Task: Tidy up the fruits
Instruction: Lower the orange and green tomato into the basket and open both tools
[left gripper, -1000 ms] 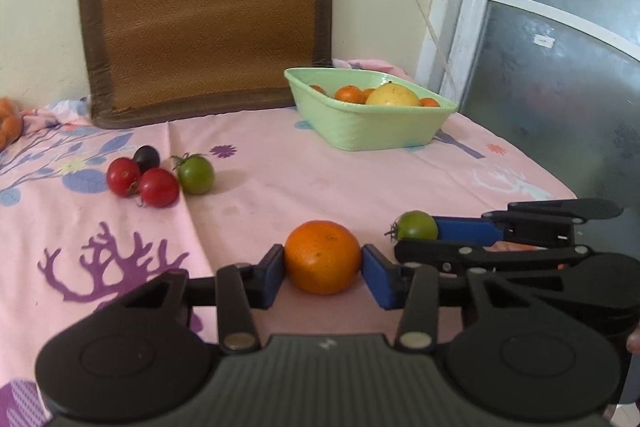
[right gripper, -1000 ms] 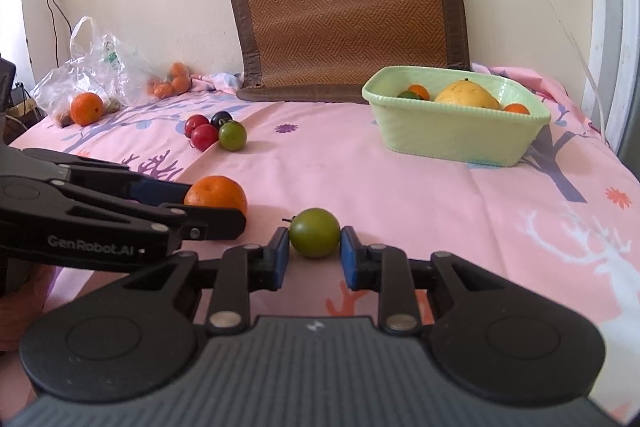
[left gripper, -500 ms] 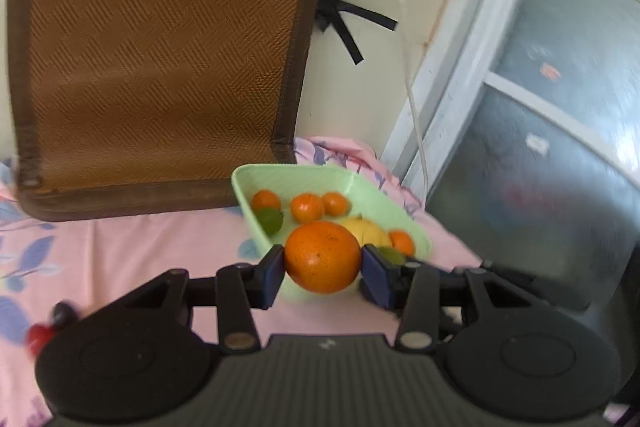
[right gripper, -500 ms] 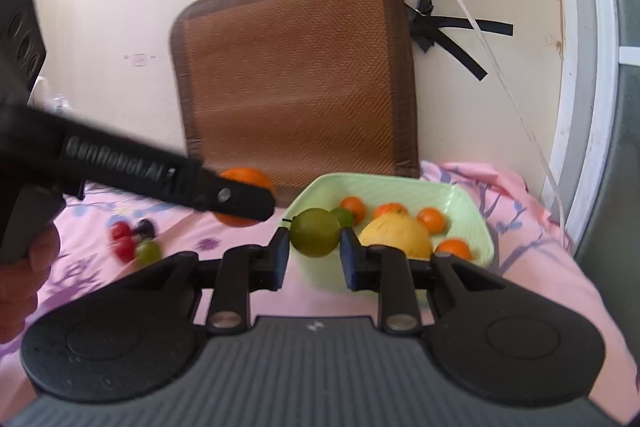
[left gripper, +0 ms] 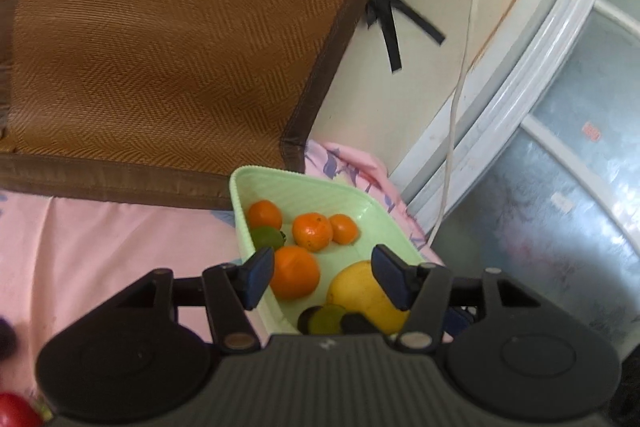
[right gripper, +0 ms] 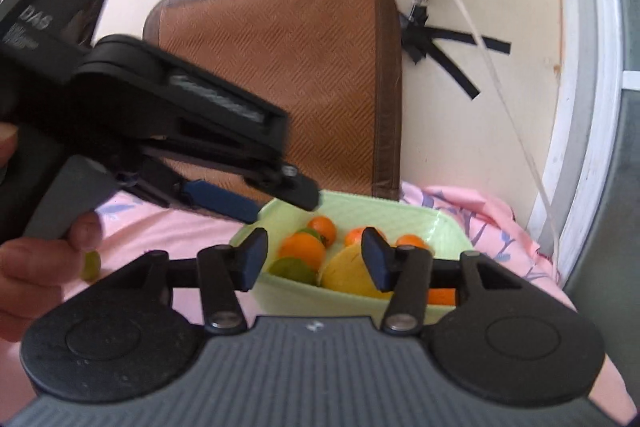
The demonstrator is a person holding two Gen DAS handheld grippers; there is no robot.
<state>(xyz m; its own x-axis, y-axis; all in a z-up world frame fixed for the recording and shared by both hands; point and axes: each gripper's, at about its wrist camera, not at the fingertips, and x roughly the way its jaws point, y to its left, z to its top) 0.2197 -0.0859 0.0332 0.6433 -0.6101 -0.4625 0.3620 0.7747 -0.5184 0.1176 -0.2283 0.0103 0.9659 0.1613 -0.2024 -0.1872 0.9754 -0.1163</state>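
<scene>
The pale green bowl point(left gripper: 340, 193) holds several oranges, a big yellow fruit point(left gripper: 360, 293) and green tomatoes. My left gripper point(left gripper: 326, 277) is open above the bowl; the orange point(left gripper: 295, 277) it carried lies in the bowl below its fingers. My right gripper point(right gripper: 314, 259) is open over the bowl's point(right gripper: 400, 215) near rim; the green tomato point(right gripper: 292, 269) lies in the bowl under it. The left gripper's body point(right gripper: 160, 131) crosses the right wrist view, its fingers above the bowl's left side.
A brown woven cushion point(left gripper: 168, 39) leans on the wall behind the bowl. A power strip and white cable point(left gripper: 456, 95) hang on the wall to the right, next to a glass door point(left gripper: 580, 187). A red tomato point(left gripper: 16, 411) lies on the pink cloth point(left gripper: 100, 247) at lower left.
Both grippers have moved over the bowl and opened. The orange has dropped from the left gripper and the green tomato from the right gripper into the bowl.
</scene>
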